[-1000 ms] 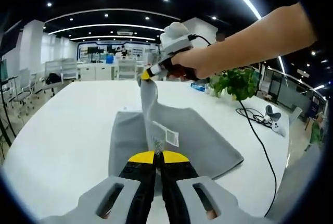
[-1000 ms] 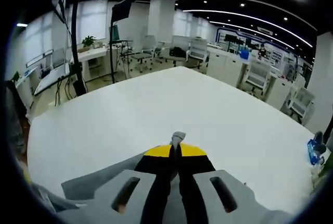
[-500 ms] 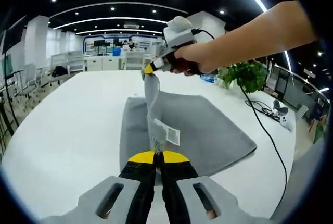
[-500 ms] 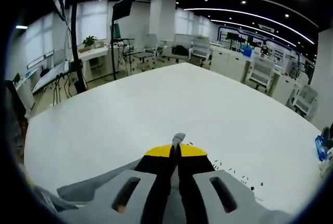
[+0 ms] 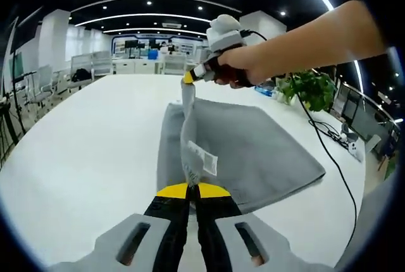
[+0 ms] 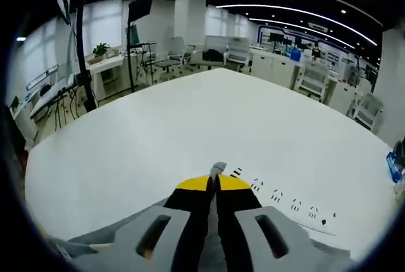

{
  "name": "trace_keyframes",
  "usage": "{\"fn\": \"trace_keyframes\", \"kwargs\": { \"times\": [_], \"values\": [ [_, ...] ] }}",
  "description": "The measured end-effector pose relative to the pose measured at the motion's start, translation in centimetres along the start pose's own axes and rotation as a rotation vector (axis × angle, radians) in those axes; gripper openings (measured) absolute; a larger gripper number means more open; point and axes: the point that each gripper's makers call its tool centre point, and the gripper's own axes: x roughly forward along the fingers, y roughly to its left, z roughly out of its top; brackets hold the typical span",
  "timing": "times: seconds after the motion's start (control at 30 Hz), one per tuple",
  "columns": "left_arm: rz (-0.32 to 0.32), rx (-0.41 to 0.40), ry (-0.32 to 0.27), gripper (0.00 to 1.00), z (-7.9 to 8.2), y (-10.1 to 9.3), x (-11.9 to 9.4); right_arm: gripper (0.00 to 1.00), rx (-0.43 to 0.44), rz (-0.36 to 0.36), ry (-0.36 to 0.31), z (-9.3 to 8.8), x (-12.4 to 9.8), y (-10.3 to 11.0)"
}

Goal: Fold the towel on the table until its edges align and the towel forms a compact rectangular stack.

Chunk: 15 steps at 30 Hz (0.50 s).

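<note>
Towel (image 5: 253, 148): grey, lies partly flat on the white counter (image 5: 82, 152), one edge lifted off the surface and stretched as a taut strip between the two grippers; white care tag (image 5: 204, 159) hangs on the raised edge.

Left gripper (image 5: 192, 190): jaws pressed together, pinching the near corner of the raised edge.

Right gripper (image 5: 188, 77): held in a hand (image 5: 243, 69) above the far side of the towel; jaws pinched shut on the other corner, a grey tip of cloth poking out between them in the right gripper view.

Risks, judged:
- Either pinch looks shallow; a pull apart could slip a corner free.
- Uneven travel of the two grippers would lay the edge askew, leaving edges misaligned.
- Dragging the lower layer could bunch it.
</note>
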Motion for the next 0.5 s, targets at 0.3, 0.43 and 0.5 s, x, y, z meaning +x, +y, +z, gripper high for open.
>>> {"fn": "trace_keyframes", "kwargs": {
  "times": [0.3,0.43,0.5],
  "values": [
    [0.035,-0.002,0.015,0.07,-0.8,1.0,-0.5,0.15,0.005,-0.023,-0.014,0.0,-1.7,0.0],
    [0.049,0.005,0.010,0.09,-0.5,1.2,-1.0,0.14,-0.033,-0.017,-0.008,-0.2,-2.7,-0.6],
    [0.056,0.013,0.003,0.11,-0.4,1.3,-1.2,0.14,-0.036,-0.019,-0.003,-0.4,-3.1,-1.3]
  ]
}}
